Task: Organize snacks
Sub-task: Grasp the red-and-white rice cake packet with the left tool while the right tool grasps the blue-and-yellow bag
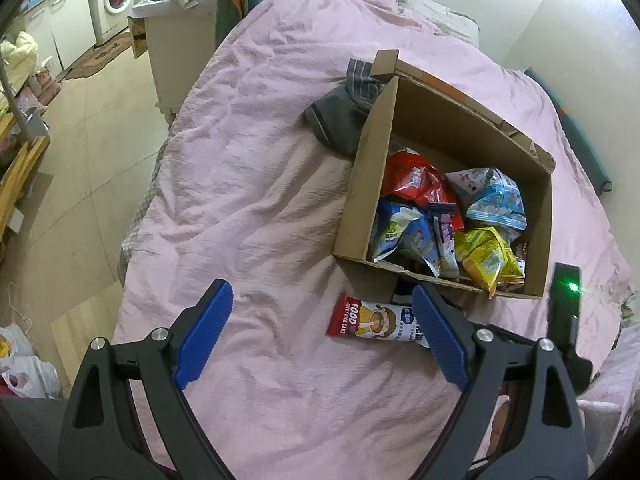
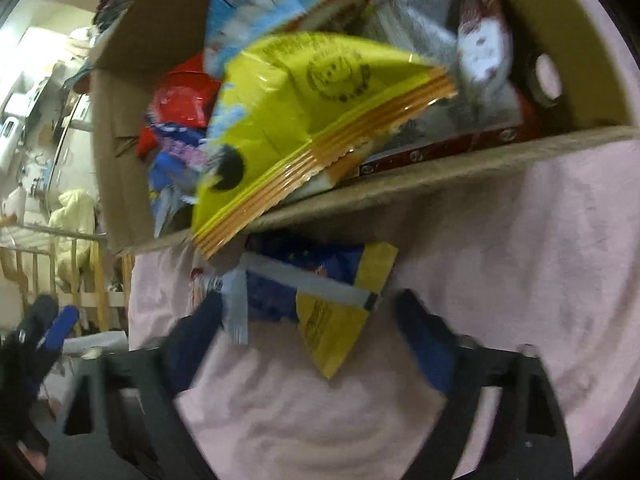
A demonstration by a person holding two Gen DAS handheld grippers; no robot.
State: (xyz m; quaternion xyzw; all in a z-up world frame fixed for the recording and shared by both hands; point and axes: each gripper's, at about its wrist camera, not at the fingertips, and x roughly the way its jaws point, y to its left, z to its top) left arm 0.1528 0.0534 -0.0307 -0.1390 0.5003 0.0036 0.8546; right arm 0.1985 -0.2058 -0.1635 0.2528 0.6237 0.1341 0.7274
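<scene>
One brown cardboard box [image 1: 362, 184] holds at least five crinkly snack bags; one red-and-white rice cake packet [image 1: 372, 320] lies outside.

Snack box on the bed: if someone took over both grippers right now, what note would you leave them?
Left gripper: open, empty, over the pink bedspread.
Right gripper: open around a blue and yellow packet lying outside the box; grip unclear through the blur.
Cardboard box: already holds several snack bags; a yellow bag overhangs its near edge.
Left to do: that packet and the rice cake bar.
</scene>
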